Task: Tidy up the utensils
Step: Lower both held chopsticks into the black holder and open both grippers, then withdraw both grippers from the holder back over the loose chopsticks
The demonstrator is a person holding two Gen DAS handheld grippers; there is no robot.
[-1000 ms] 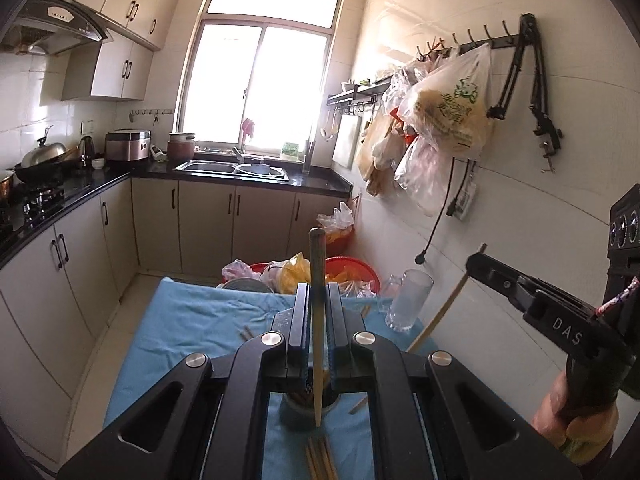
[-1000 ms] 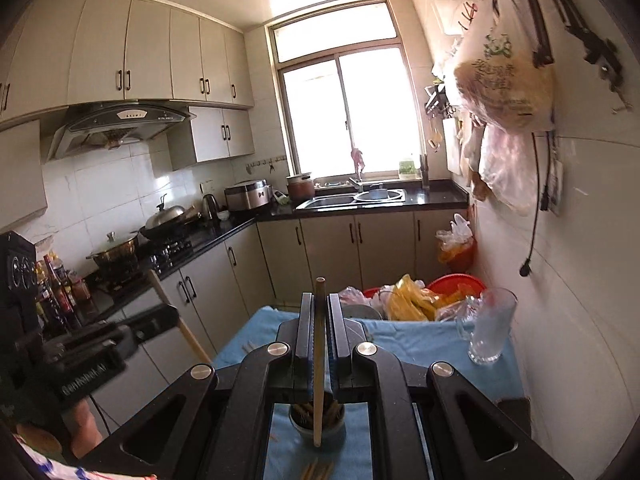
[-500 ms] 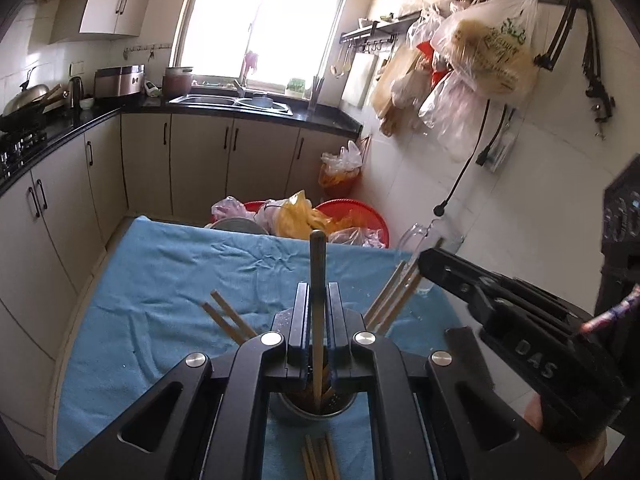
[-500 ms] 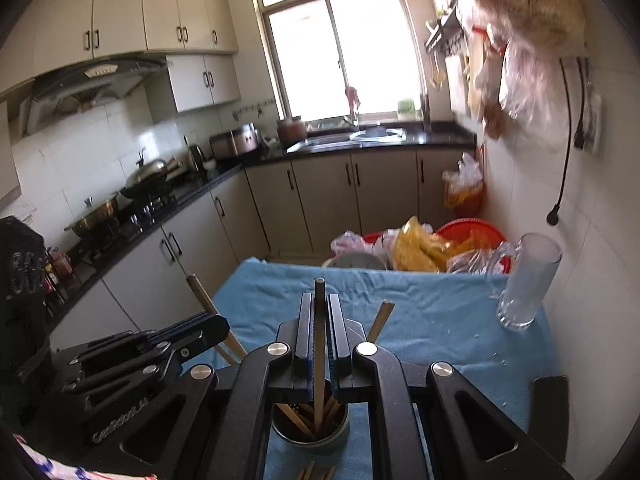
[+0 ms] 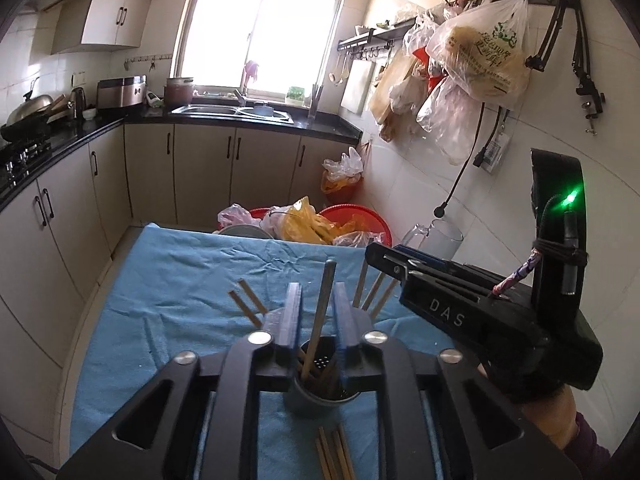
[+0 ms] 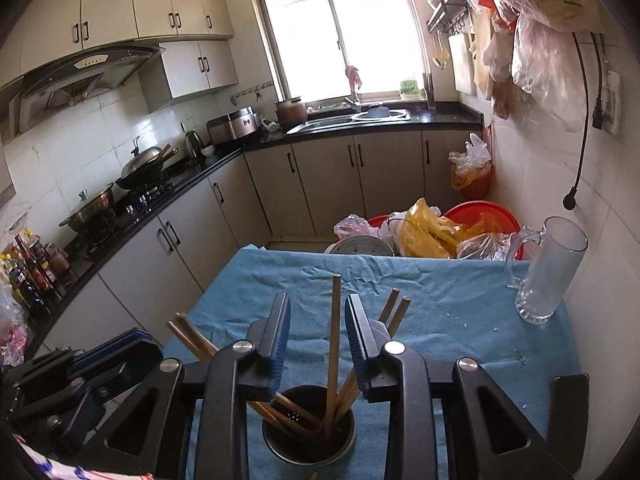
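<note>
1. The left gripper (image 5: 316, 304) is seen low in the centre of the left wrist view, tilted downward over the cup; its blue-padded jaws are opening, and a single long wooden chopstick (image 5: 319, 320) stands between them with a gap on each side.
2. The right gripper (image 6: 318, 320) is seen low in the centre of the right wrist view, likewise pitched down; its jaws are opening, wider apart than the left pair, and one upright wooden chopstick (image 6: 333, 344) rises between them without being pressed.
3. In the left wrist view the right gripper's black body marked "DAS" is seen at the right, held by a hand (image 5: 552, 416) at the lower right edge.
4. Both chopsticks are seen with their lower ends inside the round grey metal cup (image 6: 308, 428), which stands on the blue cloth (image 6: 440, 292) directly under the jaws.
5. In the cup, several more wooden chopsticks are seen leaning outward: two to the left, two to the right, and others crossed inside whose number cannot be told.
6. A small bundle of loose chopsticks (image 5: 334, 456), about four, is seen lying on the cloth at the bottom centre of the left wrist view.
7. One clear glass mug (image 6: 548, 272) is seen upright at the right edge of the cloth.
</note>
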